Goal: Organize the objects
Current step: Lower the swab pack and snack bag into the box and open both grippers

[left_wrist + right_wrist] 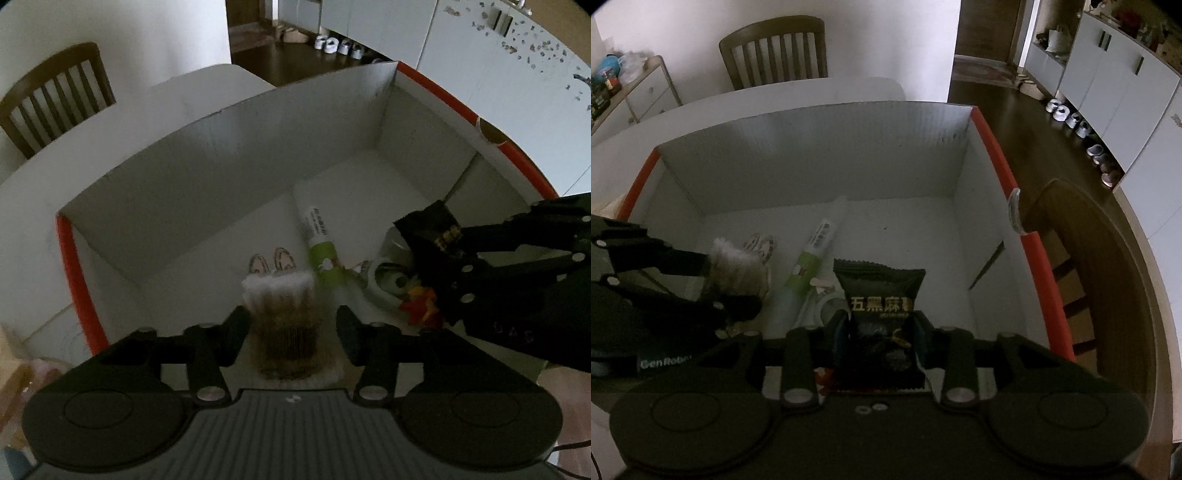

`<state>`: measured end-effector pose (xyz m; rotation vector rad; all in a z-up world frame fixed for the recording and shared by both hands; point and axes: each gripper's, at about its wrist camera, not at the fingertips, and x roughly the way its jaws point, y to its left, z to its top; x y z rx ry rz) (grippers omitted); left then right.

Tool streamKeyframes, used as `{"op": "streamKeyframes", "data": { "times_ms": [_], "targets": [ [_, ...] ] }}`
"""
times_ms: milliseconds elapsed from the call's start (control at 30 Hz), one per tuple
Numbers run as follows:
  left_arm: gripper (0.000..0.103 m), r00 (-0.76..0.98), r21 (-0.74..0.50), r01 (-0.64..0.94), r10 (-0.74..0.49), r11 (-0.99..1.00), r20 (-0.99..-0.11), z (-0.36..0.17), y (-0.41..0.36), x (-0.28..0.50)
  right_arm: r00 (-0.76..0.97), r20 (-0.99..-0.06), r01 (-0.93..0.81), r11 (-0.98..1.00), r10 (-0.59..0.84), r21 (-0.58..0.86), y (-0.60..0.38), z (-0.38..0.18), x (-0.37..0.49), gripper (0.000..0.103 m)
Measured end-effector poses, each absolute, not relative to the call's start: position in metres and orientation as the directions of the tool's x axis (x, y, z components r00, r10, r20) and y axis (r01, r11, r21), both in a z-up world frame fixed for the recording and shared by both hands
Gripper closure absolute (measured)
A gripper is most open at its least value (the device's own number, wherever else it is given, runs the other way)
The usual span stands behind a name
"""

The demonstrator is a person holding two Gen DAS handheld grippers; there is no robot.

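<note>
Right hand-held gripper (pixel 881 325) grips one snack packet (pixel 881 291); left hand-held gripper (pixel 291 325) brackets one brush (pixel 282 310).

Wooden slat-back chair (pixel 774 51) stands at far side of white table (pixel 812 92), against white wall. Second wooden chair (pixel 1082 266) near right, beside table edge. Small drawer cabinet (pixel 646 92) far left, clutter on top. Dark wood floor (pixel 1008 122) to the right; row of shoes (pixel 1071 120) along white cupboards (pixel 1115 85). Doorway (pixel 990 29) far right of wall
</note>
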<state>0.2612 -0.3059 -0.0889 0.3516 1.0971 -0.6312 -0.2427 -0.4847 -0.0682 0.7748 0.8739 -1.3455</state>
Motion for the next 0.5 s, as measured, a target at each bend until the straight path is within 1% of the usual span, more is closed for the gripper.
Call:
{"op": "streamKeyframes", "data": {
  "times_ms": [67, 167, 233, 300, 333, 500],
  "targets": [
    [0.039, 0.314, -0.028, 0.644, -0.298, 0.764, -0.901, -0.088, -0.308, 0.26, 0.02, -0.874, 0.996, 0.084, -0.485, -0.024, -0.485, -0.068, -0.243, 0.066],
    [0.036, 0.338, 0.01, 0.652, -0.278, 0.758, -0.899, -0.088, -0.312, 0.257, 0.016, -0.865, 0.996, 0.081, -0.501, -0.029, -0.483, -0.066, -0.245, 0.063],
    [0.036, 0.342, 0.011, 0.653, -0.283, 0.757, -0.896, -0.087, -0.312, 0.255, 0.022, -0.859, 0.996, 0.081, -0.512, -0.023, -0.482, -0.063, -0.246, 0.061],
    [0.036, 0.345, 0.003, 0.654, -0.296, 0.756, -0.891, -0.085, -0.31, 0.255, 0.027, -0.851, 0.997, 0.079, -0.525, -0.017, -0.478, -0.059, -0.248, 0.056],
    [0.036, 0.348, -0.002, 0.655, -0.303, 0.756, -0.887, -0.084, -0.309, 0.254, 0.031, -0.847, 0.997, 0.078, -0.531, -0.013, -0.476, -0.056, -0.249, 0.055],
    [0.036, 0.371, -0.016, 0.653, -0.339, 0.757, -0.864, -0.074, -0.302, 0.248, 0.04, -0.834, 0.997, 0.073, -0.55, 0.0, -0.468, -0.043, -0.251, 0.054]
  ]
}}
